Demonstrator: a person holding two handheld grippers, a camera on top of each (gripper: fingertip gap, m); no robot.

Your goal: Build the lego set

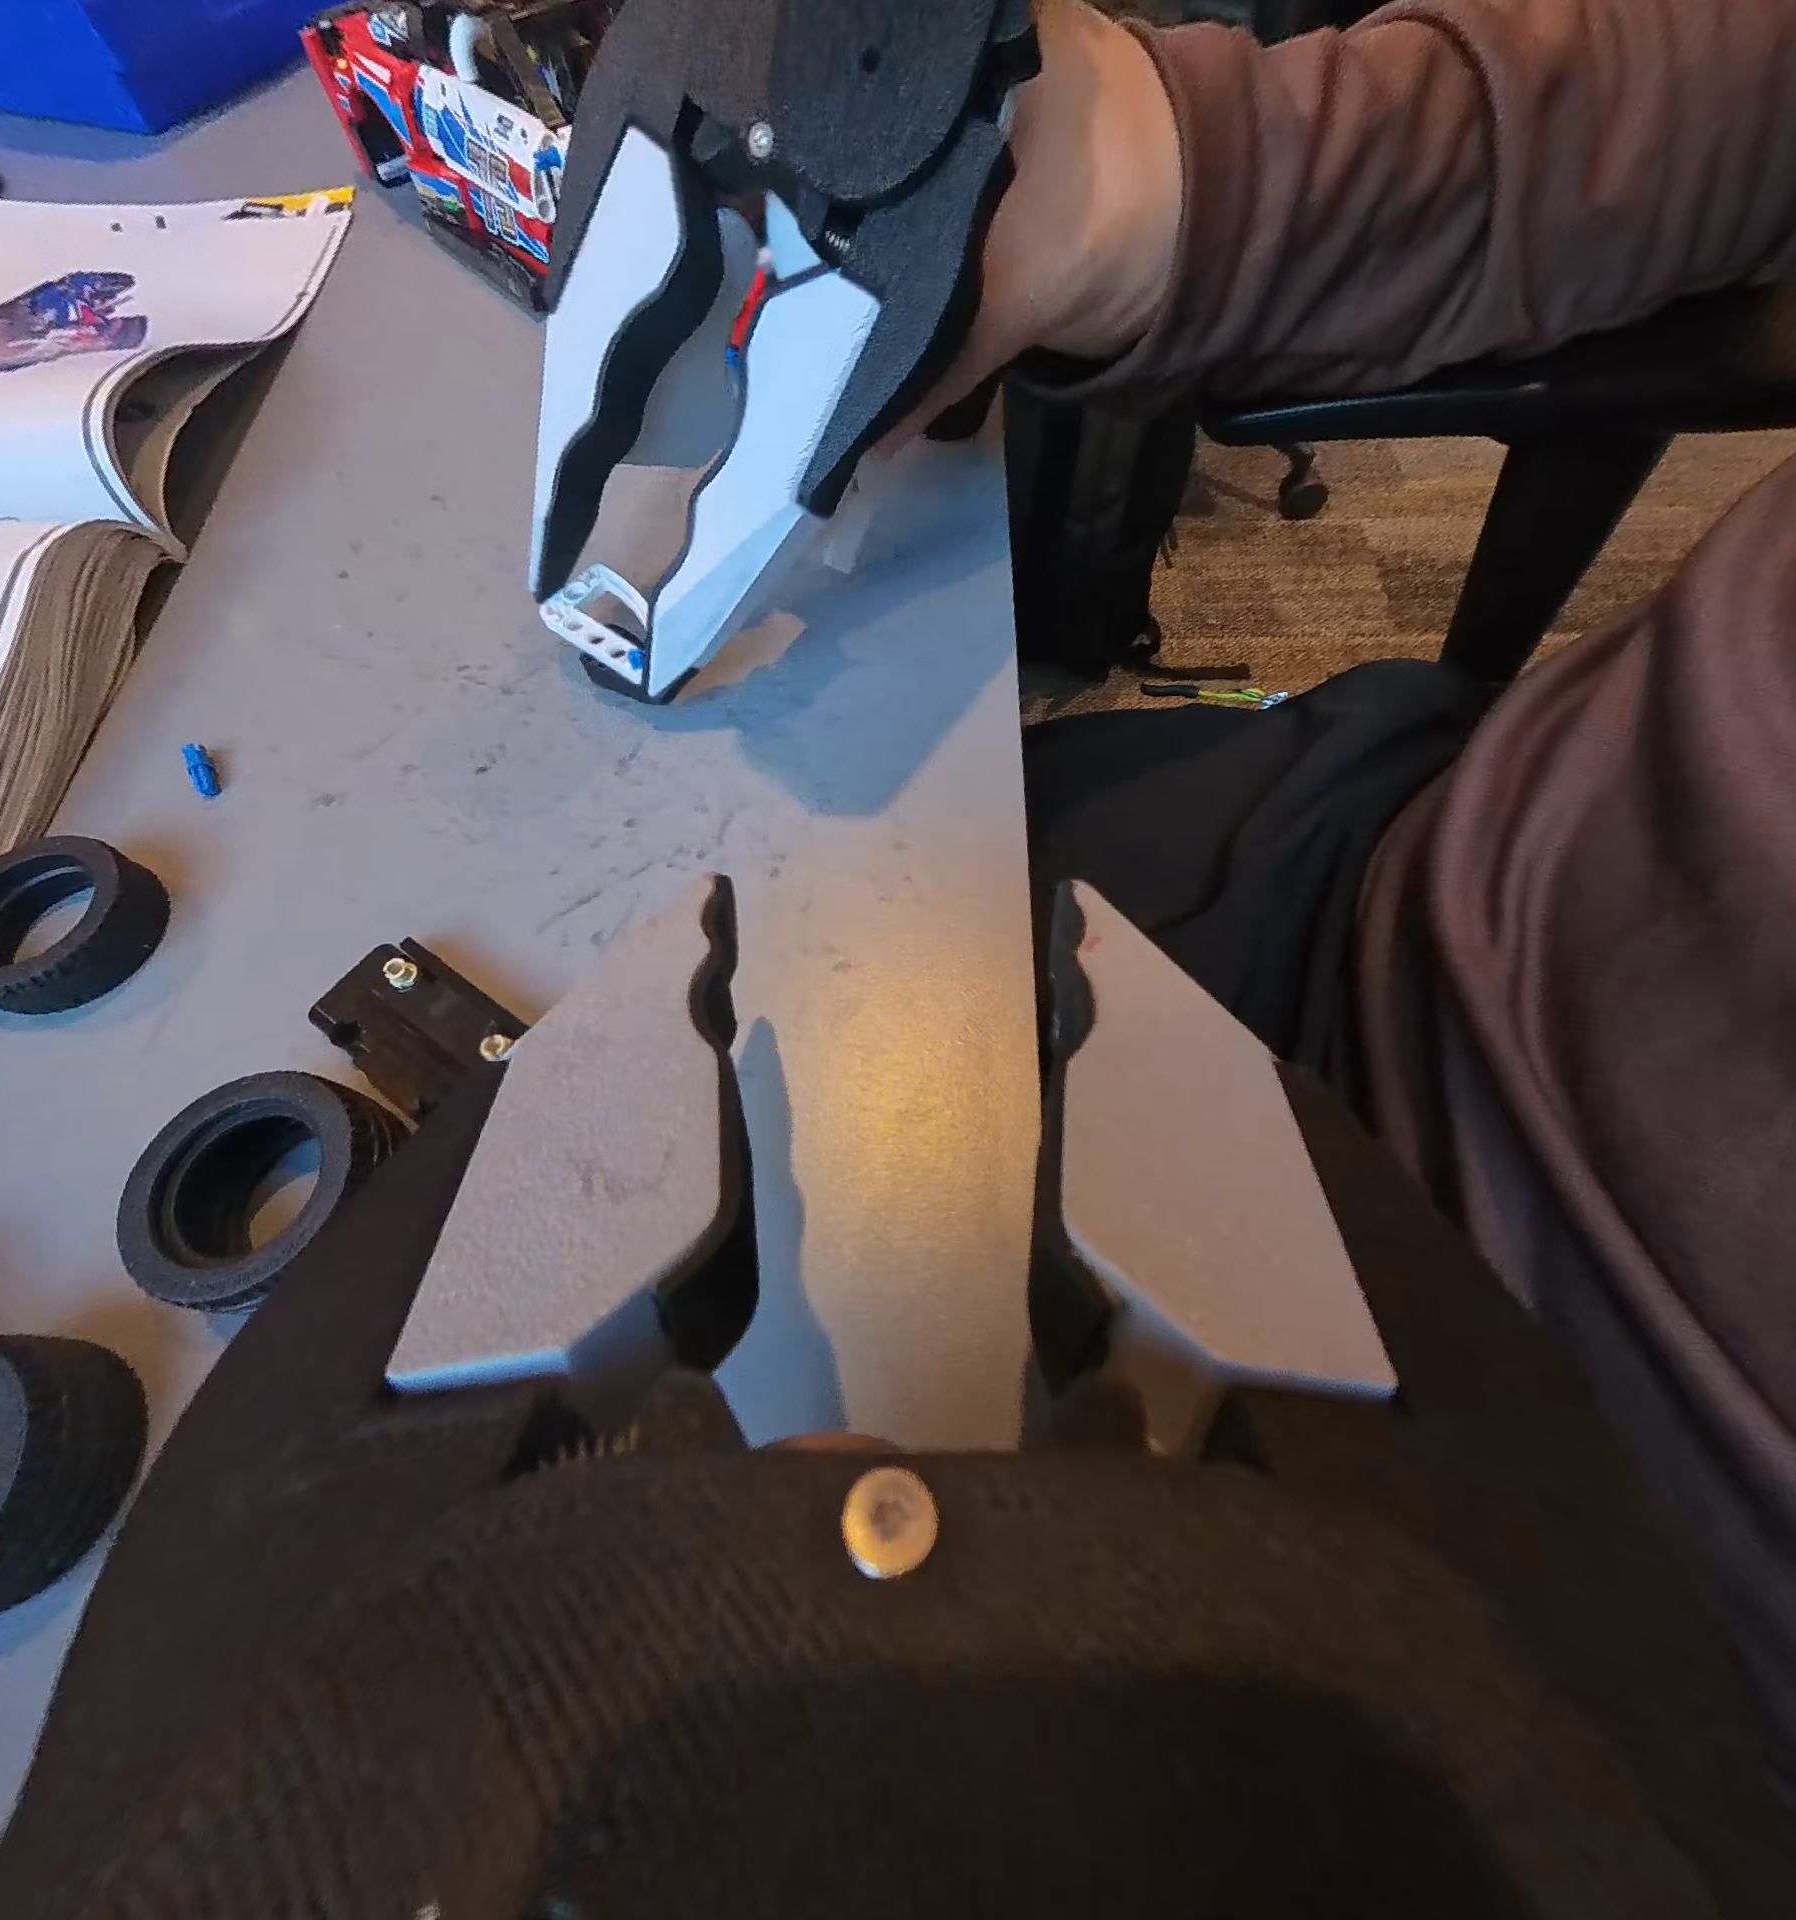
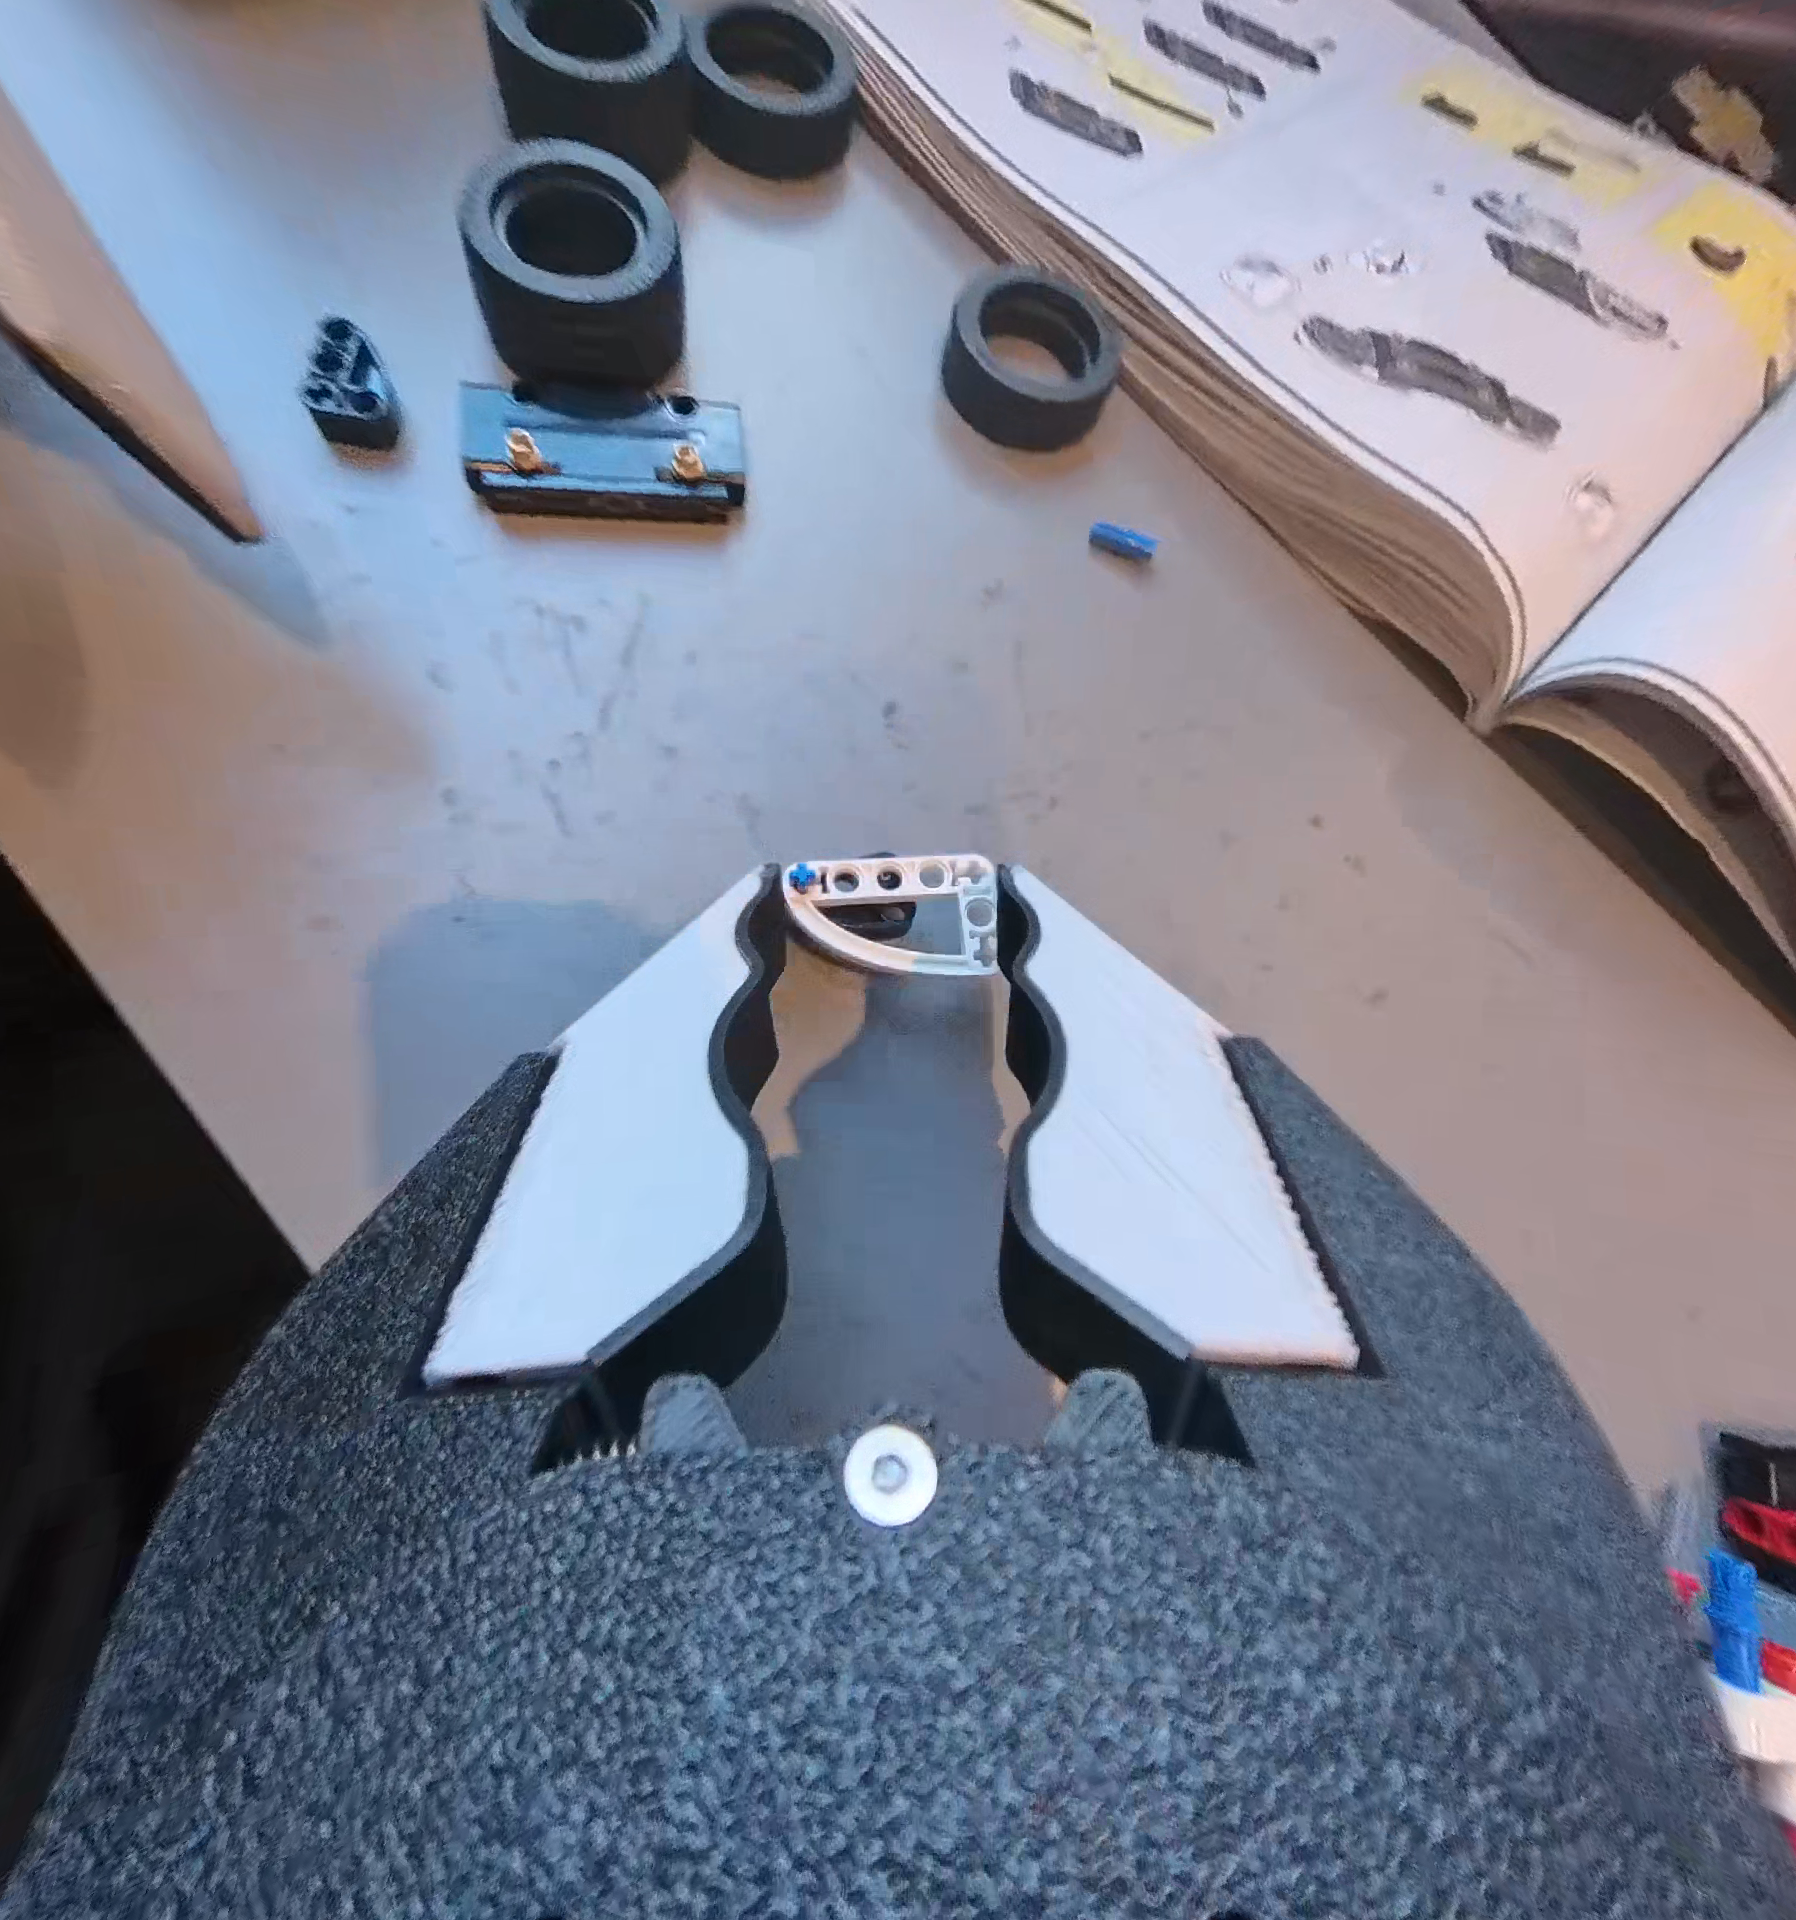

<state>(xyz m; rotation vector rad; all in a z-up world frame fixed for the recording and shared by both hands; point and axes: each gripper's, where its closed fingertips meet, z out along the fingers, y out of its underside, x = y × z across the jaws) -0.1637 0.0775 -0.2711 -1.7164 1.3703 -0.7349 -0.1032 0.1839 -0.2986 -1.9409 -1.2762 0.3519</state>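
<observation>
My right gripper (image 2: 892,875) is shut on a white curved Technic panel (image 2: 899,940) with a blue pin (image 2: 800,881) in one end. It holds the panel low on the grey table (image 2: 665,675), over a small black piece (image 2: 873,920). In the left wrist view the right gripper (image 1: 603,636) points down at the table with the panel (image 1: 593,618) between its tips. My left gripper (image 1: 894,904) is open and empty, straddling the table's right edge (image 1: 1024,779), nearer than the right gripper.
Several black tyres (image 1: 234,1184) (image 2: 572,260) and a black plate with tan pins (image 1: 416,1013) (image 2: 603,457) lie nearby. There is also a loose blue pin (image 1: 203,771) (image 2: 1122,542), a small black triangular piece (image 2: 348,384), the open instruction booklet (image 1: 42,416) (image 2: 1393,312) and a red-white-blue model (image 1: 468,156).
</observation>
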